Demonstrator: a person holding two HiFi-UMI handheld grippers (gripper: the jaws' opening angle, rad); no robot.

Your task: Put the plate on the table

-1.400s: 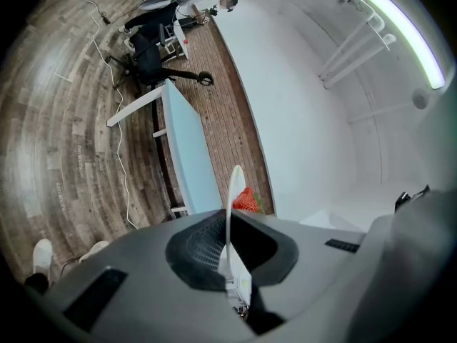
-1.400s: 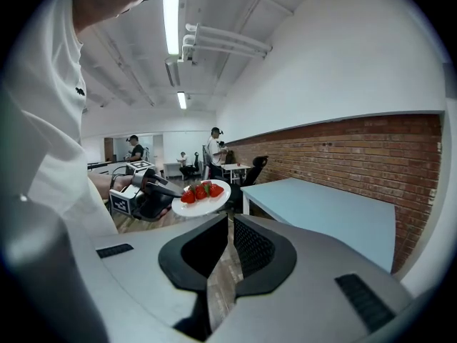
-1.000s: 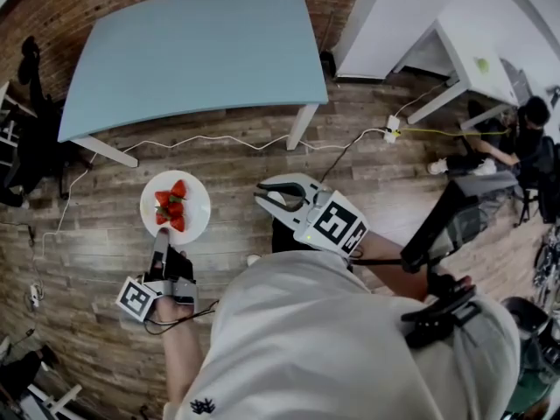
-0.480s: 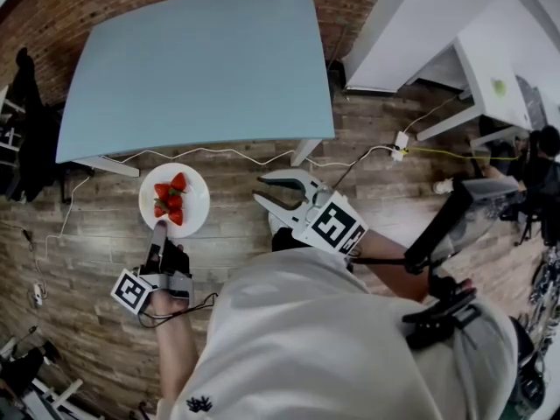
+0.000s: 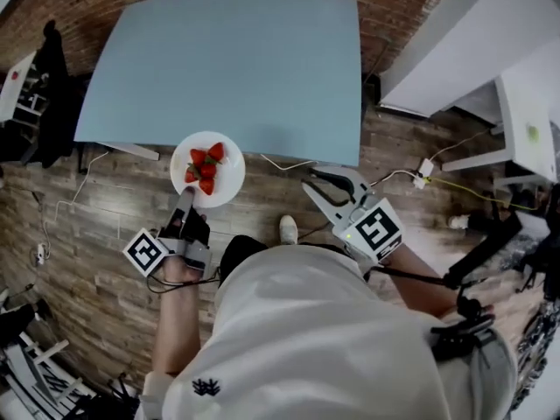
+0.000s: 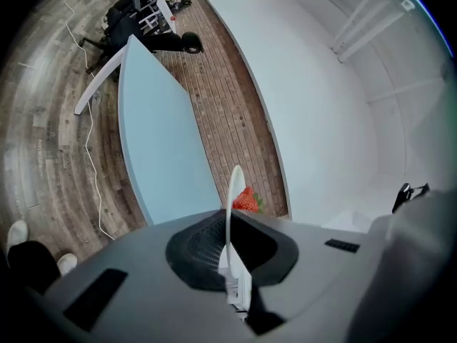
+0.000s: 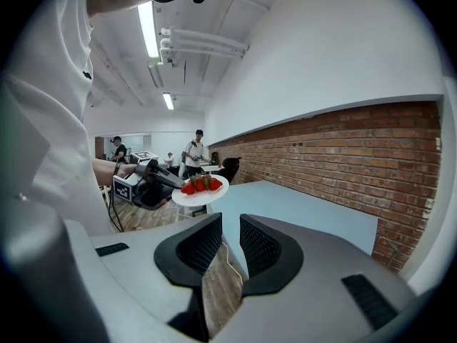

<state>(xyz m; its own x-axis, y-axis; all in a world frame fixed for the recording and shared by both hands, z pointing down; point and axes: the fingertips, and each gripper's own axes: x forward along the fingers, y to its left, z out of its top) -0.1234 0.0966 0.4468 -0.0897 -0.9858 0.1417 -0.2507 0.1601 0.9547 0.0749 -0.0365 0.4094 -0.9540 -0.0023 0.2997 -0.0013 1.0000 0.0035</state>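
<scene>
**Here, a plate of strawberries hangs at the tabletop's near edge**

The left claw [image 5: 186,199] is pressed together on the rim of the round white plate [image 5: 229,175], pinching it at the plate's 7 o'clock in the head view. The left gripper view shows that thin rim edge-on between the pads. Red strawberries [image 5: 206,166] lie clustered on the plate. It is held level in the air, overlapping the 7 o'clock edge of the pale blue rectangular tabletop [image 5: 236,59]; whether it touches the top cannot be told. The right claw [image 5: 317,179], at 3 o'clock of the plate and well apart from it, stands spread and empty above the wooden plank floor [image 5: 87,226].
</scene>
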